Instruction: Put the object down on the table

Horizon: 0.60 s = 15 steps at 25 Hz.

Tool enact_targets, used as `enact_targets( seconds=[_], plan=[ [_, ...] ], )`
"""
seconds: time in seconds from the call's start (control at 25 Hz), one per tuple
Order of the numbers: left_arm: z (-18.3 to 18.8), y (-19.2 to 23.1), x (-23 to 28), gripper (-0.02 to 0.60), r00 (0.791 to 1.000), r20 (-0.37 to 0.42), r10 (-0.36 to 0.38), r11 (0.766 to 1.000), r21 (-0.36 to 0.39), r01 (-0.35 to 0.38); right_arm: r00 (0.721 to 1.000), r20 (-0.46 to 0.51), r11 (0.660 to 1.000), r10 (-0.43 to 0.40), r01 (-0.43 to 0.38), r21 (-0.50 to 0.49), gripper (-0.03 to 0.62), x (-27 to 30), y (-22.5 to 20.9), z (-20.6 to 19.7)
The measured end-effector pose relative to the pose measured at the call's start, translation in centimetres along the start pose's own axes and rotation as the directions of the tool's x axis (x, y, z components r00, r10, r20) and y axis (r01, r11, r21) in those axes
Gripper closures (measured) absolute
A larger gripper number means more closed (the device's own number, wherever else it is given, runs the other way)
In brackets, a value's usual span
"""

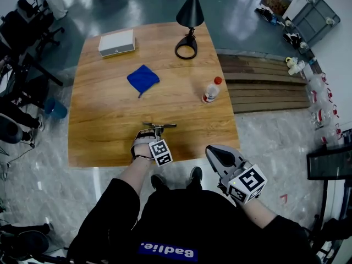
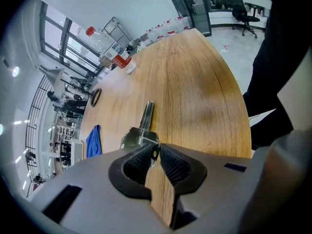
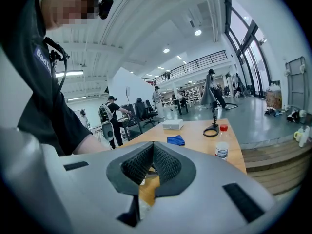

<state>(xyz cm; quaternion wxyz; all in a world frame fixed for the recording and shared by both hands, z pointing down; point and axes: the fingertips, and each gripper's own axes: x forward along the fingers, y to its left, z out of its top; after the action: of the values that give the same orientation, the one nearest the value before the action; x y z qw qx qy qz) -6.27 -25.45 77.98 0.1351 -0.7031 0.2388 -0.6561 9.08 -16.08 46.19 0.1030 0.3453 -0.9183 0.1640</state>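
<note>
The bench (image 1: 110, 100) carries a lamp (image 1: 190, 10), a box (image 1: 116, 42), a cloth (image 1: 143, 78) and a bottle (image 1: 210, 91), all well back from its near edge. Near that edge is the tool (image 2: 145, 117), flat bright metal with a straight bar. It sits at the tips of the left gripper (image 2: 155, 149), whose jaws are pinched on its thin near end. Whether it already touches the wood I cannot tell. It looks rigid, smooth and weighty for its size, so an end pinch may let it pivot or slip; a hold nearer its middle would be steadier. The right gripper (image 3: 153, 145) hangs off the bench's near corner, jaws together, nothing in them.
</note>
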Motion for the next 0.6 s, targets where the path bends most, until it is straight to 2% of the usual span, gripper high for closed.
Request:
enact_targets(
  seconds=[0.36, 0.6],
  plan=[
    [-0.7, -2.0, -0.2, 0.528, 0.998, -0.028, -0.063, 0.997, -0.041, 0.062, 0.999, 0.007, 0.999, 0.047, -0.047, -0.005, 0.589, 0.0, -0.1, 0.2],
    [-1.4, -2.2, -1.6, 0.528, 0.996, -0.043, -0.076, 0.991, -0.112, 0.071, 0.993, 0.018, 0.993, 0.115, -0.115, -0.014, 0.589, 0.2, -0.5, 0.7]
  ],
)
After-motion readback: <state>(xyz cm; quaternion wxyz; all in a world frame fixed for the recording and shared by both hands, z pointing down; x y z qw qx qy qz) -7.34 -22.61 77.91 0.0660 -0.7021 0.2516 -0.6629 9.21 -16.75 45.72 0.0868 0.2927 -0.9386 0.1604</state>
